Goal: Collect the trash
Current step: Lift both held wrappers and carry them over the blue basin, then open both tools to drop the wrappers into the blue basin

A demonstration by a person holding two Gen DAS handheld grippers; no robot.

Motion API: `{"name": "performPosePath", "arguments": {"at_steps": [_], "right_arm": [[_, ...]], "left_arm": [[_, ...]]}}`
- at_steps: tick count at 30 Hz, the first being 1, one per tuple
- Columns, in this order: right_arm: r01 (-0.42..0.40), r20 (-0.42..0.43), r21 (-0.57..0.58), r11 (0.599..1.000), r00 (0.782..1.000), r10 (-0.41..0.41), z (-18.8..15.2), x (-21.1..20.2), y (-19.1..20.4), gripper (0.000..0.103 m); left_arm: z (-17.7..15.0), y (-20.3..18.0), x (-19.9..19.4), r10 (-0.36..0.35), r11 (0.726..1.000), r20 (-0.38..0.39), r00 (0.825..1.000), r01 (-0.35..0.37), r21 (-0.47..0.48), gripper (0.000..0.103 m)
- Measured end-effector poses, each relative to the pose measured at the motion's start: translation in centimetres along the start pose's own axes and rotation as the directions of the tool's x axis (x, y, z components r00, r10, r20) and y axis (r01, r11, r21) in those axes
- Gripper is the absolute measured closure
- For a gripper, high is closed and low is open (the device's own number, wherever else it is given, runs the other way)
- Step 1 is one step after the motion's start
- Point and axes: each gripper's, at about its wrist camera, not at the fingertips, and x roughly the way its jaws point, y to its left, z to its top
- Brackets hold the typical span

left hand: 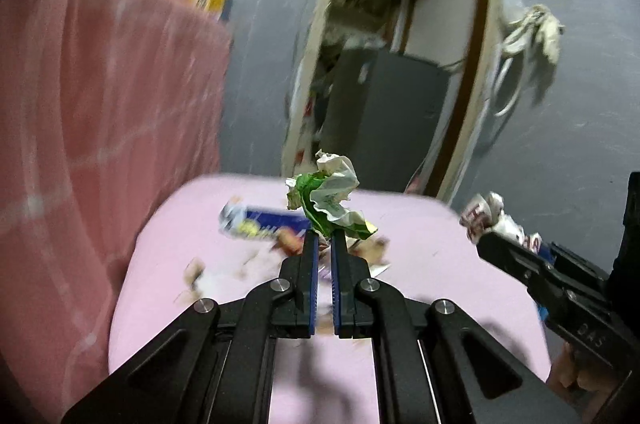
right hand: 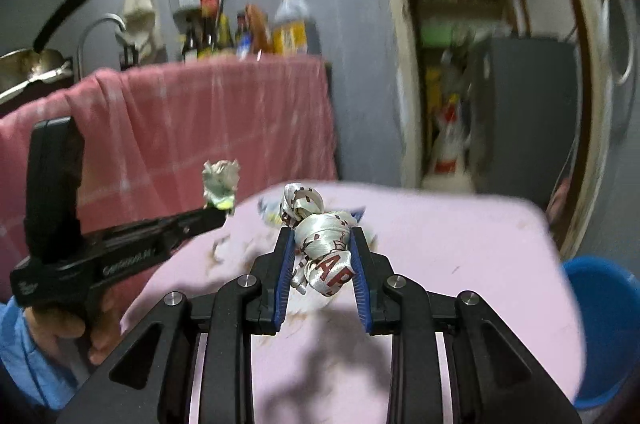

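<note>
My left gripper (left hand: pixel 325 233) is shut on a crumpled green and white wrapper (left hand: pixel 330 198) and holds it above the pink table (left hand: pixel 432 236). My right gripper (right hand: pixel 318 234) is shut on a crumpled white wrapper with red print (right hand: pixel 326 250), also above the table (right hand: pixel 460 244). The right gripper and its wrapper (left hand: pixel 486 214) show at the right of the left wrist view. The left gripper and its wrapper (right hand: pixel 220 184) show at the left of the right wrist view. A blue and yellow wrapper (left hand: pixel 260 224) and small scraps (left hand: pixel 196 270) lie on the table.
A blue bucket (right hand: pixel 608 324) stands at the table's right. A pink cloth (right hand: pixel 208 128) hangs over the counter behind, with bottles (right hand: pixel 256 32) on it. A doorway (left hand: pixel 400 64) with a grey cabinet (left hand: pixel 384 112) lies beyond the table.
</note>
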Motion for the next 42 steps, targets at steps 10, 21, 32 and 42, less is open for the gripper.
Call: {"name": "performPosePath", "arguments": {"at_steps": [10, 21, 32, 42], "right_arm": [[0.171, 0.266, -0.023, 0.985, 0.951, -0.159, 3.8, -6.4, -3.8, 0.078], [0.367, 0.312, 0.13, 0.921, 0.867, -0.389, 4.4, -11.1, -12.5, 0.078], [0.449, 0.114, 0.287, 0.846, 0.861, -0.496, 0.2, -11.6, -21.6, 0.076], [0.449, -0.065, 0.381, 0.808, 0.885, -0.462, -3.5, -9.2, -26.1, 0.076]], "left_arm": [[2.9, -8.4, -1.0, -0.109, 0.989, 0.215, 0.971, 0.084, 0.123, 0.099], [4.6, -17.5, 3.4, -0.277, 0.945, 0.159, 0.948, 0.239, 0.221, 0.099], [3.2, -24.6, 13.4, -0.37, 0.9, -0.135, 0.919, 0.39, 0.192, 0.099], [0.6, -26.0, 19.6, -0.341, 0.91, -0.328, 0.881, 0.397, 0.12, 0.099]]}}
